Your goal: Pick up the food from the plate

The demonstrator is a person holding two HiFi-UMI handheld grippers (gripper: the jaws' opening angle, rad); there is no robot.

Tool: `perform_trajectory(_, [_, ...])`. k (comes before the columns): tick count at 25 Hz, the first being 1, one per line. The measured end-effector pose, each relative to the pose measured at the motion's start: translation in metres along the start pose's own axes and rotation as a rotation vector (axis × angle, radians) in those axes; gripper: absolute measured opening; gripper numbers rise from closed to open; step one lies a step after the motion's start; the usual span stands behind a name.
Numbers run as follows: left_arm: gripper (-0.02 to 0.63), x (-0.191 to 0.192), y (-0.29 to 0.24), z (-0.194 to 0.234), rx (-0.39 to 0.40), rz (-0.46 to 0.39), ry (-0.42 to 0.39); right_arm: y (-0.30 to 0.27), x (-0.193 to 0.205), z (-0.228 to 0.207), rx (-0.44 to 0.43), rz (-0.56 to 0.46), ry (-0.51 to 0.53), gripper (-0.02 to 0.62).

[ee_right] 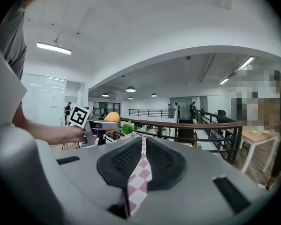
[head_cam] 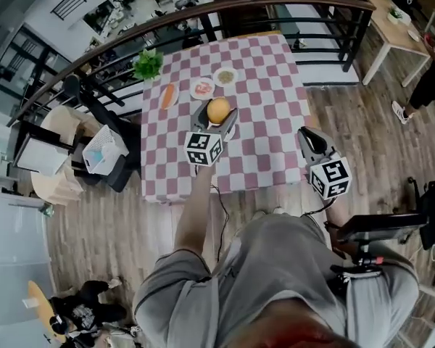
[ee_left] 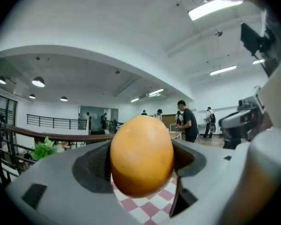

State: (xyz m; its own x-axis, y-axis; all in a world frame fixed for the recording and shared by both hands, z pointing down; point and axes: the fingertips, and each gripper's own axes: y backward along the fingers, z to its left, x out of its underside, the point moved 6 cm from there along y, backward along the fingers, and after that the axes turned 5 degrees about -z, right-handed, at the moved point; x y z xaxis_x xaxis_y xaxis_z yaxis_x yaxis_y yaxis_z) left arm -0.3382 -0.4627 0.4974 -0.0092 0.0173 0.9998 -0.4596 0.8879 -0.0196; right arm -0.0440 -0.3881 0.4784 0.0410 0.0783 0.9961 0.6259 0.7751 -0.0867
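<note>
Item: orange fruit (ee_left: 141,156), rounded, slightly egg-shaped.
Location: clamped in your left tongs (head_cam: 219,119), jaws wide around it, raised clear of the checked desk (head_cam: 275,122).
Right tongs (ee_right: 143,156): jaws nearly together, nothing between them, well off to the right.
Remaining: carrot (head_cam: 168,95), long axis pointing away from you, beyond-left of the left tongs, which are nearer it.

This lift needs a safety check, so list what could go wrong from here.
1. The round orange food is smooth and pinched only at its sides by the left gripper; it may slip out.
2. It hangs above the checked table, close to the nearest small plate; if dropped, it could hit that plate or roll off the edge.
</note>
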Motion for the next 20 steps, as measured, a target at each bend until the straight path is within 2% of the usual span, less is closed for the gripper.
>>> perform_trajectory(5, [0.365, -0.085, 0.070, -0.061, 0.054, -0.220, -0.048, -0.021, -0.036, 0.020, -0.094, -0.090, 0.029, 0.025])
perform_trajectory(9, [0.365, -0.134, 0.126, -0.105, 0.018, -0.355, -0.110, -0.029, -0.057, 0.032, -0.136, -0.139, 0.036, 0.038])
perform_trajectory(11, [0.365, -0.139, 0.136, -0.114, -0.012, -0.363, -0.167, -0.033, -0.059, 0.034, -0.148, -0.146, 0.039, 0.040])
perform_trajectory(13, [0.365, -0.140, 0.137, -0.115, -0.022, -0.362, -0.186, -0.037, -0.056, 0.035, -0.158, -0.138, 0.052, 0.039])
perform_trajectory(20, [0.365, -0.146, 0.135, -0.111, -0.040, -0.382, -0.147, -0.035, -0.058, 0.041, -0.180, -0.133, 0.060, 0.038])
